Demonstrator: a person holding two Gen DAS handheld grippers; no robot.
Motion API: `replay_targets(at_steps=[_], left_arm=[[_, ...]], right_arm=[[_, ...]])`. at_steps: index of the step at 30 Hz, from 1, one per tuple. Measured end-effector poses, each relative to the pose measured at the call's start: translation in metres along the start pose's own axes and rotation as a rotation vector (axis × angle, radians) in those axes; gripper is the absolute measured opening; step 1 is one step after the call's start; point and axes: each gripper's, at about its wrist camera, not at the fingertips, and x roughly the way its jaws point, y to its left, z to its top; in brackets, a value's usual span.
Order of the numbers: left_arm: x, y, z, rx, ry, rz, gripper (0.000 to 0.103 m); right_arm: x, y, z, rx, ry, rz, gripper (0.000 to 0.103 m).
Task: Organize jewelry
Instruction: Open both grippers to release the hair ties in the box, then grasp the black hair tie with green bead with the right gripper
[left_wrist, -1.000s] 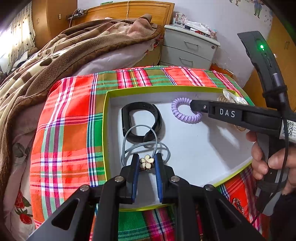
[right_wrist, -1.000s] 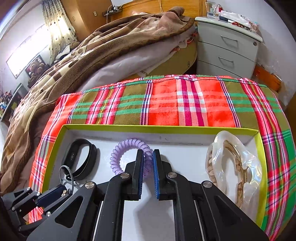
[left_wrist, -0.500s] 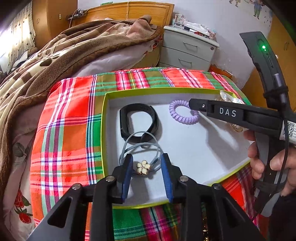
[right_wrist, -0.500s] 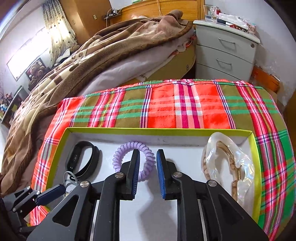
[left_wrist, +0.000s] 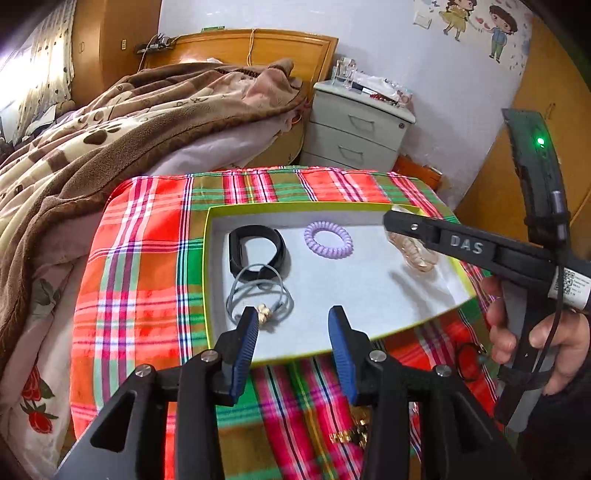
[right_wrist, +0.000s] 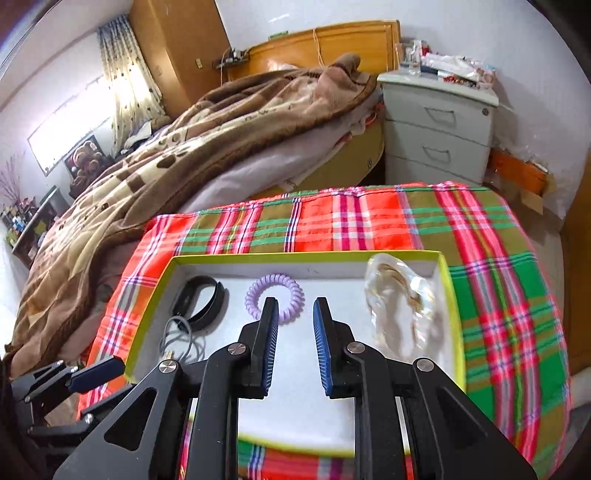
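A white tray with a lime-green rim (left_wrist: 207, 258) (right_wrist: 454, 314) lies on the plaid cloth. In it are a black band (left_wrist: 258, 251) (right_wrist: 199, 302), a purple coil hair tie (left_wrist: 328, 240) (right_wrist: 291, 291), a grey hair tie with a gold flower (left_wrist: 258, 291) (right_wrist: 181, 339) and a clear hair claw (left_wrist: 413, 254) (right_wrist: 402, 306). My left gripper (left_wrist: 293, 314) hovers over the tray's near edge, its jaws opening with nothing between them; the flower lies just beside its left finger. My right gripper (right_wrist: 296, 302) (left_wrist: 391, 221) hangs above the tray, jaws opening and empty.
A red-green plaid cloth (left_wrist: 140, 295) covers the surface. A gold trinket (left_wrist: 351, 435) and a red ring (left_wrist: 469, 362) lie on it in front of the tray. Behind stand a bed with a brown blanket (right_wrist: 184, 155) and a grey nightstand (right_wrist: 436, 136). A hand (left_wrist: 554, 339) holds the right gripper.
Both grippers have opened and drawn back and upward. The left has let go of the flower hair tie and the right has come off the purple coil; both lie in the tray.
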Motion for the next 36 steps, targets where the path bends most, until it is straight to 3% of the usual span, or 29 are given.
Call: replay_targets(at_steps=[3, 4, 6, 13, 21, 36], left_arm=[[-0.011, -0.001, -0.007, -0.011, -0.010, -0.027, 0.041], [-0.013, -0.001, -0.010, -0.014, -0.010, -0.036, 0.041], [-0.019, -0.002, -0.016, -0.023, -0.014, -0.046, 0.041], [-0.030, -0.004, -0.038, -0.050, -0.017, -0.099, 0.042], [-0.026, -0.009, -0.057, -0.066, 0.013, -0.154, 0.042], [-0.020, -0.005, -0.065, -0.091, 0.038, -0.149, 0.042]], right_arm=[[-0.017, -0.005, -0.008, -0.006, -0.029, -0.014, 0.025], [-0.025, -0.008, -0.012, -0.005, -0.040, -0.018, 0.038], [-0.035, -0.015, -0.020, 0.003, -0.056, -0.025, 0.048], [-0.067, -0.046, -0.057, 0.083, -0.081, -0.056, 0.048], [-0.070, -0.077, -0.103, 0.108, -0.019, -0.117, 0.048], [-0.057, -0.071, -0.134, 0.036, 0.047, -0.149, 0.048]])
